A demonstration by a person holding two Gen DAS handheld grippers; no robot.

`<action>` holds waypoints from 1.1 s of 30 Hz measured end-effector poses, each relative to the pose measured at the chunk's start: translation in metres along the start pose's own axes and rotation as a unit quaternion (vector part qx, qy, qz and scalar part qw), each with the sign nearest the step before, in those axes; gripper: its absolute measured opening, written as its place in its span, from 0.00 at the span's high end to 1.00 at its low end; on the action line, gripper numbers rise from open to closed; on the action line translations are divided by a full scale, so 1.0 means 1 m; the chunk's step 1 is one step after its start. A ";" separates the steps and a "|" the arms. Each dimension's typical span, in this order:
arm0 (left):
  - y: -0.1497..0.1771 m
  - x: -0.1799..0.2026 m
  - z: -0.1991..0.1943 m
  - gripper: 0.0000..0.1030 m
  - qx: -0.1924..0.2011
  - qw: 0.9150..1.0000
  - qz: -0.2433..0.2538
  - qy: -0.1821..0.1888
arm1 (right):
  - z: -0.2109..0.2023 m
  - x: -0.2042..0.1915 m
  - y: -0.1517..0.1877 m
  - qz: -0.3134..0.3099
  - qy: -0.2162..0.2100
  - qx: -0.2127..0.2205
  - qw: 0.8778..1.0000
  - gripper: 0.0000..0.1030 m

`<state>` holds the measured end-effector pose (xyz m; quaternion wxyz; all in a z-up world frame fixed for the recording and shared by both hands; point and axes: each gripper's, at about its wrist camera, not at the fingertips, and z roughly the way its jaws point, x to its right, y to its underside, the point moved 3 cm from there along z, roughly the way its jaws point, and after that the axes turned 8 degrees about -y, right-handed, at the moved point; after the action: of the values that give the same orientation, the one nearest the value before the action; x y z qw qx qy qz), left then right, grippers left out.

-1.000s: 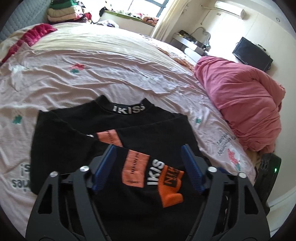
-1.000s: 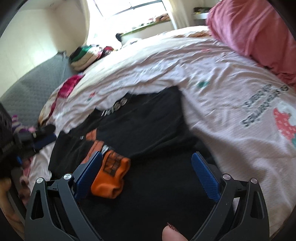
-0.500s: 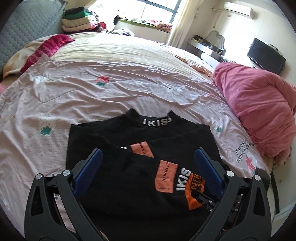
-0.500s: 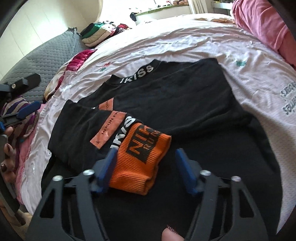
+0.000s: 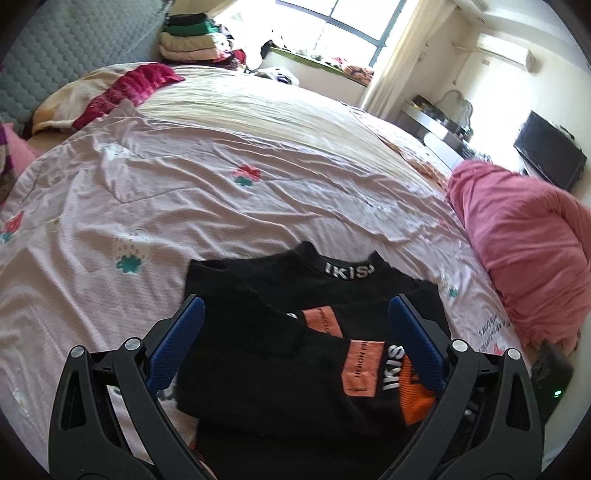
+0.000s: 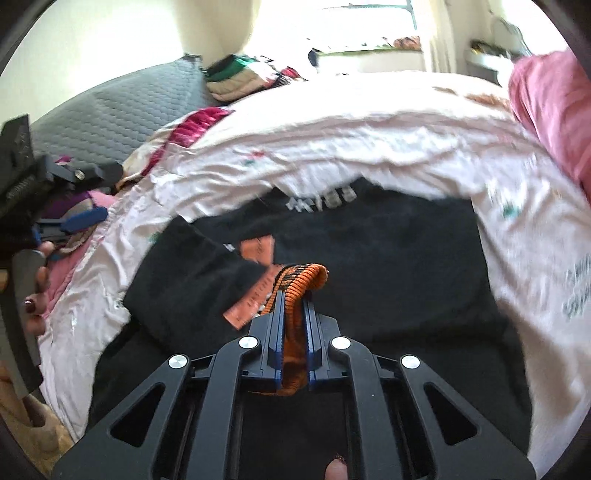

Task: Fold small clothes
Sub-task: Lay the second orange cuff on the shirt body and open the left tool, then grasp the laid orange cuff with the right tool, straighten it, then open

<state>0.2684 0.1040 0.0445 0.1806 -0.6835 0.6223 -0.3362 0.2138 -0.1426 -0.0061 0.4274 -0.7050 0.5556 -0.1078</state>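
Only the right wrist view shows the right gripper (image 6: 293, 314) clamped on the orange ribbed cuff (image 6: 303, 277). The left gripper (image 5: 295, 339) hovers spread wide over the black sweater (image 5: 295, 354), which lies on the pale pink bedsheet (image 5: 221, 192), its collar (image 5: 347, 269) pointing toward the window (image 5: 343, 26).

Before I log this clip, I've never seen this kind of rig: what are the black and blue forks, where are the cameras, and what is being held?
Each fork is a hand-held gripper a person carries, with a fisheye camera looking along its fingers. The left hand-held gripper is open above a black sweater lying on the pink bed sheet. The right hand-held gripper is shut on the sweater's orange cuff. A pink blanket lies bunched nearby.
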 end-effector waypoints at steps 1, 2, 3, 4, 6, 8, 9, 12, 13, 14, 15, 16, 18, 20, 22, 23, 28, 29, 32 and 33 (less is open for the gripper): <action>-0.002 -0.005 -0.002 0.09 0.003 1.000 -0.006 -0.004 | -0.002 -0.002 -0.005 -0.005 -0.005 0.002 1.000 0.92; -0.004 -0.010 -0.003 0.09 0.006 1.000 -0.012 -0.007 | -0.003 -0.003 -0.013 -0.013 -0.010 0.005 1.000 0.93; -0.006 -0.015 -0.005 0.09 0.008 1.000 -0.018 -0.009 | -0.006 -0.003 -0.021 -0.019 -0.012 0.008 1.000 0.93; -0.008 -0.018 -0.006 0.09 0.011 1.000 -0.024 -0.010 | -0.009 -0.002 -0.030 -0.026 -0.013 0.014 0.999 0.93; -0.011 -0.026 -0.009 0.09 0.017 0.999 -0.032 -0.015 | -0.014 -0.001 -0.043 -0.038 -0.009 0.021 0.999 0.93; -0.014 -0.034 -0.011 0.09 0.022 0.999 -0.042 -0.020 | -0.020 0.004 -0.057 -0.053 0.002 0.032 0.998 0.93; -0.014 -0.036 -0.011 0.09 0.022 0.999 -0.045 -0.022 | -0.023 0.008 -0.064 -0.061 0.011 0.037 0.997 0.93; -0.015 -0.044 -0.009 0.09 0.026 0.998 -0.054 -0.029 | -0.028 0.023 -0.077 -0.074 0.029 0.042 0.996 0.93; -0.015 -0.046 -0.008 0.09 0.027 0.998 -0.057 -0.028 | -0.028 0.029 -0.079 -0.075 0.034 0.041 0.996 0.93; -0.015 -0.047 -0.006 0.09 0.026 0.998 -0.058 -0.026 | -0.028 0.034 -0.079 -0.075 0.039 0.040 0.996 0.93; -0.014 -0.047 -0.004 0.09 0.025 0.998 -0.057 -0.028 | -0.028 0.039 -0.079 -0.075 0.042 0.038 0.996 0.93; -0.013 -0.046 -0.001 0.09 0.027 0.998 -0.055 -0.034 | -0.028 0.042 -0.078 -0.077 0.045 0.037 0.995 0.93; -0.010 -0.044 0.006 0.09 0.024 0.998 -0.048 -0.042 | -0.026 0.049 -0.074 -0.080 0.053 0.033 0.995 0.93; -0.007 -0.041 0.014 0.11 0.017 0.998 -0.041 -0.045 | -0.024 0.054 -0.068 -0.083 0.060 0.029 0.994 0.93; -0.002 -0.036 0.024 0.18 0.010 0.998 -0.028 -0.049 | -0.021 0.061 -0.062 -0.082 0.065 0.026 0.994 0.93; 0.000 -0.033 0.028 0.25 0.006 0.998 -0.021 -0.050 | -0.020 0.062 -0.059 -0.081 0.067 0.025 0.994 0.93; 0.013 -0.017 0.049 0.51 -0.015 0.999 0.011 -0.050 | -0.016 0.078 -0.045 -0.073 0.075 0.015 0.994 0.93; 0.016 -0.014 0.052 0.54 -0.019 0.998 0.018 -0.049 | -0.014 0.081 -0.043 -0.068 0.075 0.014 0.995 0.93; 0.024 -0.005 0.063 0.61 -0.033 0.998 0.034 -0.044 | -0.010 0.088 -0.037 -0.058 0.074 0.009 0.996 0.93; 0.027 -0.001 0.067 0.62 -0.038 0.997 0.042 -0.044 | -0.009 0.091 -0.035 -0.054 0.074 0.008 0.996 0.93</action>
<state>0.2943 0.0895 -0.0214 0.1954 -0.6774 0.6541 -0.2740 0.2648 -0.2260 -0.0049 0.3841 -0.7206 0.5459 -0.1874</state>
